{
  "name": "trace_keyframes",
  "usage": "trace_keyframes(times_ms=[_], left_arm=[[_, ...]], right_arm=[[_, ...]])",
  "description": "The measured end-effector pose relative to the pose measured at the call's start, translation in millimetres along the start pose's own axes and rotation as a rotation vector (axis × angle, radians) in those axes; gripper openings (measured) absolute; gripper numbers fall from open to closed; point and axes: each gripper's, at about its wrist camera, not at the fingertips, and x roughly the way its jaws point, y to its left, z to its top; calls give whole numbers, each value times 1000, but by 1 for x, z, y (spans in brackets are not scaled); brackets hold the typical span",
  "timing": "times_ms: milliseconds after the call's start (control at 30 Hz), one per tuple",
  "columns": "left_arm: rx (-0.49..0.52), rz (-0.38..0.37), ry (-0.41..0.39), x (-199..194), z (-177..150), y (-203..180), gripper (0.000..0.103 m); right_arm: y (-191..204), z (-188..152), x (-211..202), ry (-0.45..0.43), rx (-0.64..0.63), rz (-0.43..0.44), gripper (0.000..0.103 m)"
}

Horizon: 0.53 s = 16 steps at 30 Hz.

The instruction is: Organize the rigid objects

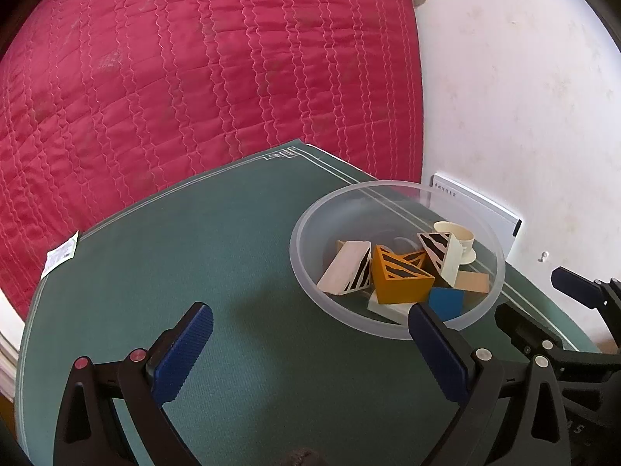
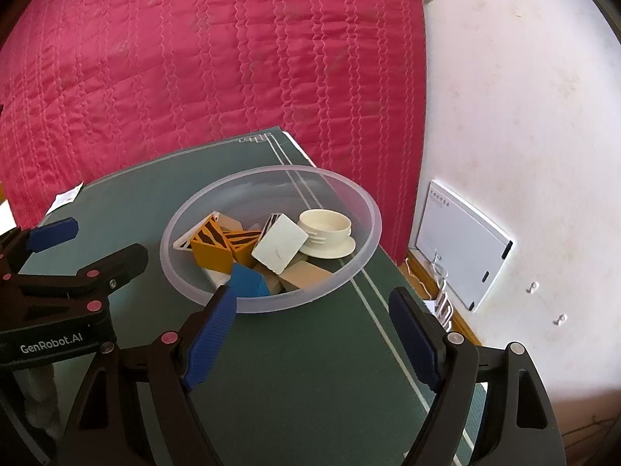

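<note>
A clear plastic bowl (image 1: pixel 306 229) (image 2: pixel 361 198) stands on the green mat (image 1: pixel 194 256) (image 2: pixel 310 369). It holds several rigid pieces: an orange striped wedge (image 1: pixel 399 277) (image 2: pixel 211 246), white striped wedges (image 1: pixel 345 268) (image 2: pixel 279 248), a blue block (image 1: pixel 446 301) (image 2: pixel 248 281), tan blocks (image 1: pixel 471 281) and a cream cup-shaped piece (image 1: pixel 458 239) (image 2: pixel 326 229). My left gripper (image 1: pixel 310 330) is open and empty just in front of the bowl. My right gripper (image 2: pixel 310 310) is open and empty at the bowl's near rim. The right gripper shows at the right edge of the left wrist view (image 1: pixel 539 303).
A red quilted cover (image 1: pixel 194 77) (image 2: pixel 194 70) lies behind the mat. A white wall (image 1: pixel 524 97) is on the right, with a white panel device (image 2: pixel 458 240) low on it. A small paper tag (image 1: pixel 60 254) lies at the mat's left corner.
</note>
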Motion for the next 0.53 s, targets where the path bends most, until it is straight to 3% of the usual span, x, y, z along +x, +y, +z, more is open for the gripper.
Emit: trace_keyframes(times_ms=[533], left_arm=[[-31, -12, 40, 6, -2, 13, 102]], right_arm=[[3, -5, 5, 22, -9, 2, 82]])
